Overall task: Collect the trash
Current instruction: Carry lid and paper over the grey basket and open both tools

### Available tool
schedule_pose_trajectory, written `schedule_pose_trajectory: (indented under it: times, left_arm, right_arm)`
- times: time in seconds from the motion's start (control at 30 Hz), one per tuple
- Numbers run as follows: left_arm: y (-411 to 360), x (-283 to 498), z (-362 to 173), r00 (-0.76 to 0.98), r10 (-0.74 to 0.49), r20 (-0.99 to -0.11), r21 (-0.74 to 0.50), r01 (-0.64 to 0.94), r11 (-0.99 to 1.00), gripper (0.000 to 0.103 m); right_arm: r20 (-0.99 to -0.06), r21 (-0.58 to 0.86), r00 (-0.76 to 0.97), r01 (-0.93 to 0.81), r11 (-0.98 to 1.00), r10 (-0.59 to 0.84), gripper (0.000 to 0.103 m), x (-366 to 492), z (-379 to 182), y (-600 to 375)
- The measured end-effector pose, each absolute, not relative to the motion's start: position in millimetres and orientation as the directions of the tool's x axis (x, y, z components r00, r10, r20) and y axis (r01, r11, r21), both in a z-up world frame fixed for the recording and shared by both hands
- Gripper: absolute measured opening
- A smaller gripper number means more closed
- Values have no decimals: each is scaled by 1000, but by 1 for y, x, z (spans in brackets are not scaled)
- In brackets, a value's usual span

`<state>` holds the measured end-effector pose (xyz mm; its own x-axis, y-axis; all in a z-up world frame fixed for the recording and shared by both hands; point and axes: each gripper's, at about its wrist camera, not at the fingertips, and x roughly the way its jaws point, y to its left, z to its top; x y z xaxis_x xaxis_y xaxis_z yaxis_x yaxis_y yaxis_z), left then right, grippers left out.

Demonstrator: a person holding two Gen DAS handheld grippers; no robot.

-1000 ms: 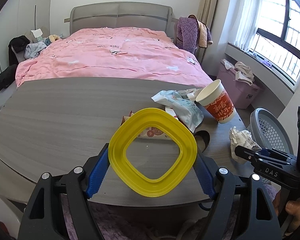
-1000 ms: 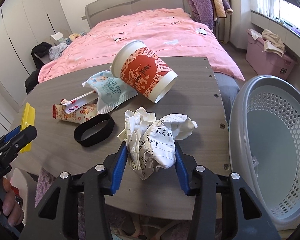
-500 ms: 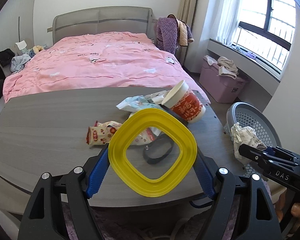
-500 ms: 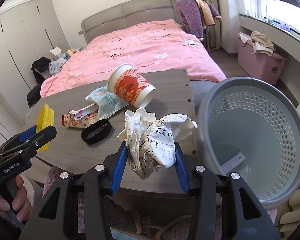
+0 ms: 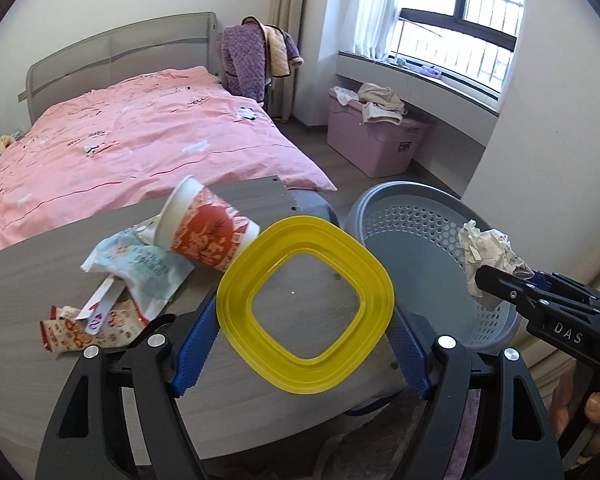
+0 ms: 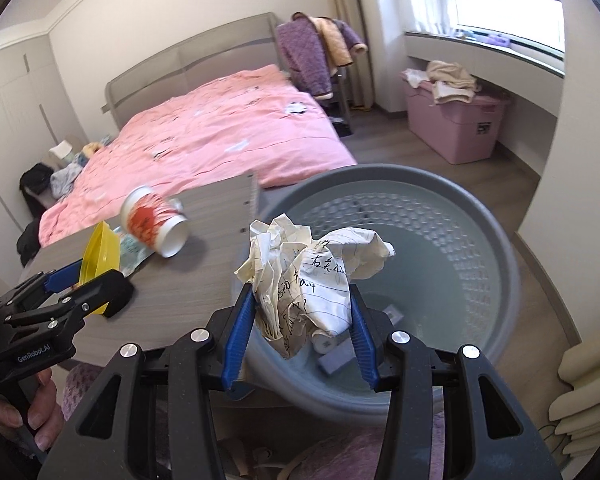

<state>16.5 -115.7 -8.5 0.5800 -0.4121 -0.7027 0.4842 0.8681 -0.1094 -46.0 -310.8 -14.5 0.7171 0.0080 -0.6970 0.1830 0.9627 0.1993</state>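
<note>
My left gripper (image 5: 304,344) is shut on a yellow square plastic ring (image 5: 306,304) and holds it above the grey table's right end. My right gripper (image 6: 302,320) is shut on a crumpled paper ball (image 6: 308,276) and holds it over the grey perforated trash basket (image 6: 480,248). The basket (image 5: 416,256) stands on the floor right of the table. The paper ball also shows in the left wrist view (image 5: 488,252). On the table (image 5: 40,272) lie a red paper cup (image 5: 204,232) on its side, a light blue wrapper (image 5: 140,268) and a red snack packet (image 5: 92,328).
A pink bed (image 5: 132,136) lies behind the table. A pink storage box (image 5: 376,140) with clothes stands under the window. A small item (image 6: 332,356) lies at the basket's bottom. A chair with purple clothes (image 5: 252,60) stands beside the bed.
Both grippers have swung to the right. The paper ball has moved from the table's edge to above the basket. The yellow ring has moved toward the table's right end.
</note>
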Motion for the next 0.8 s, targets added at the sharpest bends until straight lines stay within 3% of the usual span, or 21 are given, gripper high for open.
schedule_pose_trajectory:
  times: [0.43, 0.8]
  left_arm:
    - [-219, 29, -15, 515, -448, -731, -70, 597, 799, 75]
    - [-248, 36, -27, 482, -429, -764, -64, 605, 793, 75]
  right_arm:
    - [-713, 247, 701, 283, 927, -25, 45, -49, -33, -382]
    - [-724, 265, 689, 274, 924, 3, 47, -41, -43, -402]
